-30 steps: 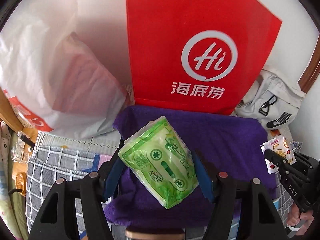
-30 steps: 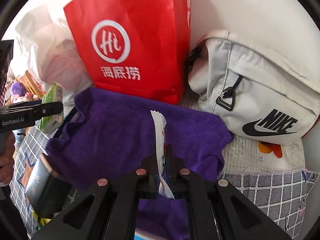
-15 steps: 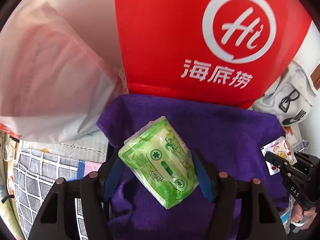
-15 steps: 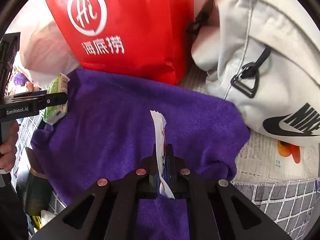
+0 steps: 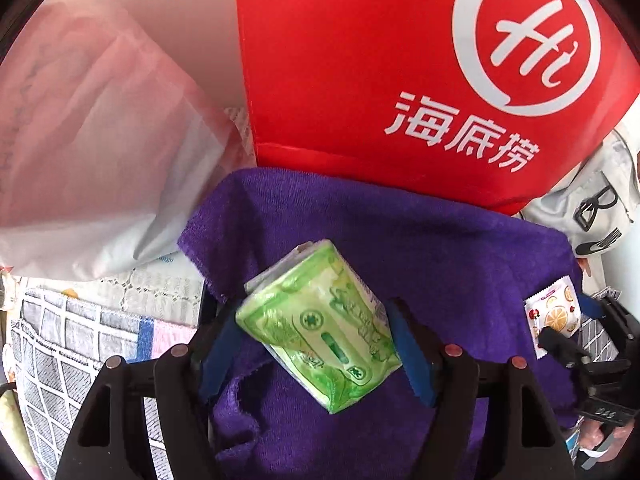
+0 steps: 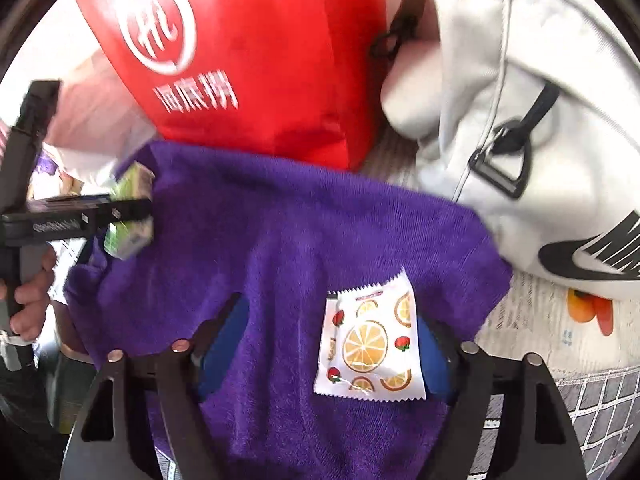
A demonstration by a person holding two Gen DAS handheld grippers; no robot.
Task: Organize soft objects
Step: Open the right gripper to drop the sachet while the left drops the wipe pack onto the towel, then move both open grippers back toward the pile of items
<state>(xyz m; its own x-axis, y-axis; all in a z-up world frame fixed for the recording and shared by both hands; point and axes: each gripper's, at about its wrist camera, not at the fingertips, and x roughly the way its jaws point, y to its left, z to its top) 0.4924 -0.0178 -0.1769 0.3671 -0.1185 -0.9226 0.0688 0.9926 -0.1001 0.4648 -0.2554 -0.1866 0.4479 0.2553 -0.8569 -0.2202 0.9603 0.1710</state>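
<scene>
Left wrist view
Left tongs (image 5: 316,344): blue-padded fingers (image 5: 412,354) stand on either side of the green tissue pack (image 5: 320,332); whether they press it or it lies loose between them, I cannot tell.
Green tissue pack: glossy green wrapper with a cassette print, tilted, over the purple towel (image 5: 420,240).
Red paper bag (image 5: 400,60): upright behind the towel, white "Hi" logo and Chinese lettering; contents hidden.
White plastic bag (image 5: 88,140): to the left, something pinkish inside, unclear.
Fruit-print sachet (image 5: 554,314): at the towel's right edge, by the right tongs (image 5: 576,344).

Right wrist view
Right tongs (image 6: 328,348): spread wide; the fruit-print sachet (image 6: 372,348) lies flat on the purple towel (image 6: 288,240) between them, against the right-hand finger.
Sachet: white, orange slices and strawberries, crimped edges.
White Nike bag (image 6: 520,120): just right of the towel, black buckle; contents hidden.
Red paper bag (image 6: 260,52): behind the towel.
Left tongs (image 6: 132,212): at the towel's left edge with the green tissue pack (image 6: 134,184).
</scene>
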